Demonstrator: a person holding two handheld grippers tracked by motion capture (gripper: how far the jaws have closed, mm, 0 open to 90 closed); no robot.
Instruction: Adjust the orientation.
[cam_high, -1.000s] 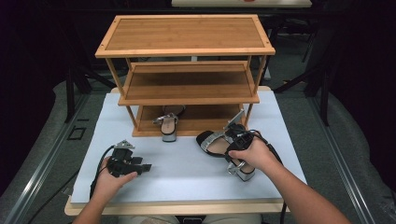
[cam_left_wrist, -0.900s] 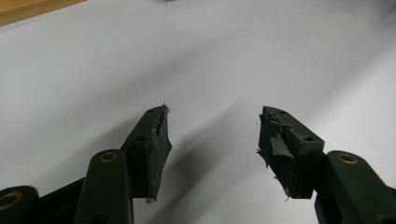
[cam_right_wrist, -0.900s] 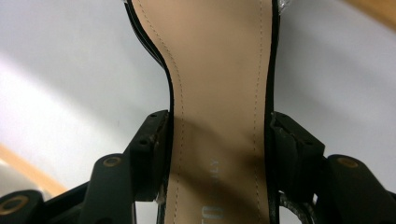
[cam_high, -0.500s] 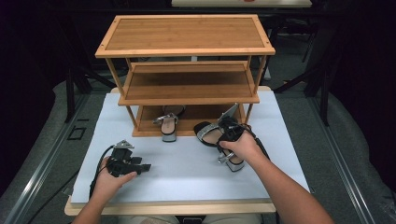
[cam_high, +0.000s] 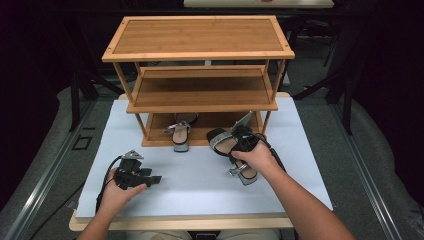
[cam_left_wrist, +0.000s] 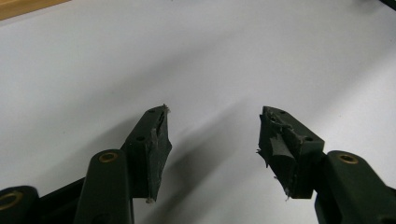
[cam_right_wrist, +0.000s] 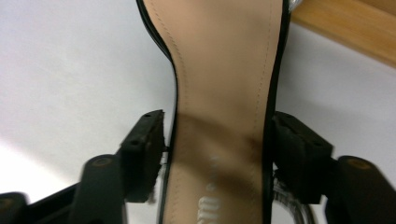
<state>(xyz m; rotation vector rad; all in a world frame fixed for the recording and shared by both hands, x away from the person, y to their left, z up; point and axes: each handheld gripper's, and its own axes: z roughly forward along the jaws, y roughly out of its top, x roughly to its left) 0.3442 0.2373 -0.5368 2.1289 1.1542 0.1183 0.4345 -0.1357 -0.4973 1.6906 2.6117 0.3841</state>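
— Since a second ago, what shifted?
— Your right gripper (cam_high: 239, 141) carried the sandal (cam_high: 231, 150) forward, toward the wooden rack (cam_high: 200, 85) on the white tabletop (cam_high: 200, 175); your left gripper (cam_high: 150, 178) stayed resting at the near left.
— Where was that sandal?
— Just in front of the bottom shelf, right of the second sandal (cam_high: 181, 134) already lying there.
— And your fingers?
— The right pair clamped the sandal's insole (cam_right_wrist: 219, 116) at both edges; the left pair (cam_left_wrist: 156, 140) gaped wide, holding nothing.
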